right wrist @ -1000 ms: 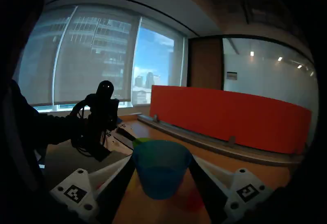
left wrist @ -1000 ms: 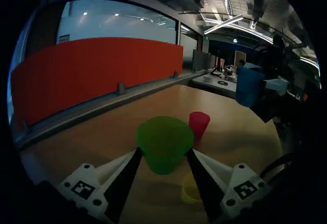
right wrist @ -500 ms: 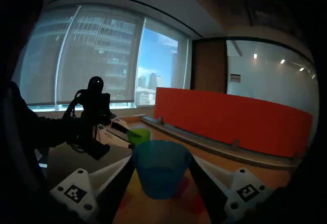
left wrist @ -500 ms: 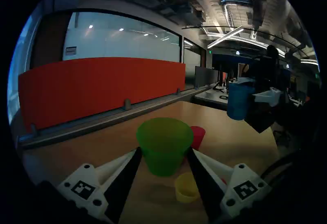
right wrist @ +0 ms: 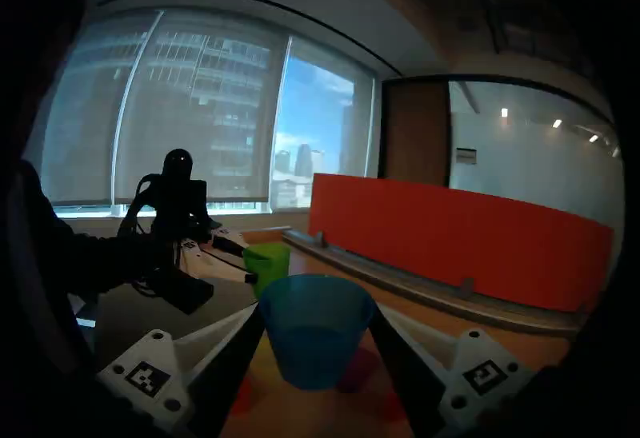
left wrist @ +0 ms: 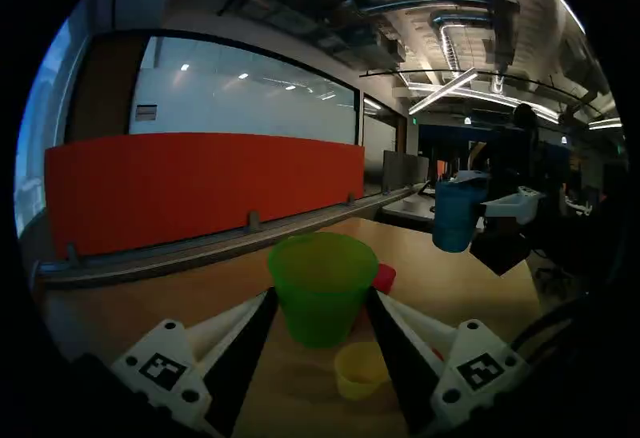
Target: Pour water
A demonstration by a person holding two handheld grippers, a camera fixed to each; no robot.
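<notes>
At the far left of the left gripper view the red partition [left wrist: 200, 186] backs the bench [left wrist: 456, 282]; in the middle my left gripper [left wrist: 322, 298] is clamped on the green cup [left wrist: 322, 274], a finger pressing each flank, the cup upright and lifted clear of the wood; just below it a yellow cup [left wrist: 360, 368] stands on the bench, and a red cup [left wrist: 385, 276] peeks out behind the green one's right side; further right the blue cup [left wrist: 454, 216] hangs raised and well apart.

In the right gripper view a dark sleeve [right wrist: 80, 258] reaches in from the left, carrying the green cup towards the centre; my right gripper [right wrist: 316, 314] is closed on the blue cup, both fingers bearing on its walls; a darker band low inside suggests water, though I cannot be sure.

I judge the pour not yet begun: both cups are level and apart. To do it well I would hold the green cup steady and upright; bring the blue lip above and just inside the green rim; tilt slowly from the wrist; avoid squeezing harder, since thin walls may buckle; mind the loose cups below.
</notes>
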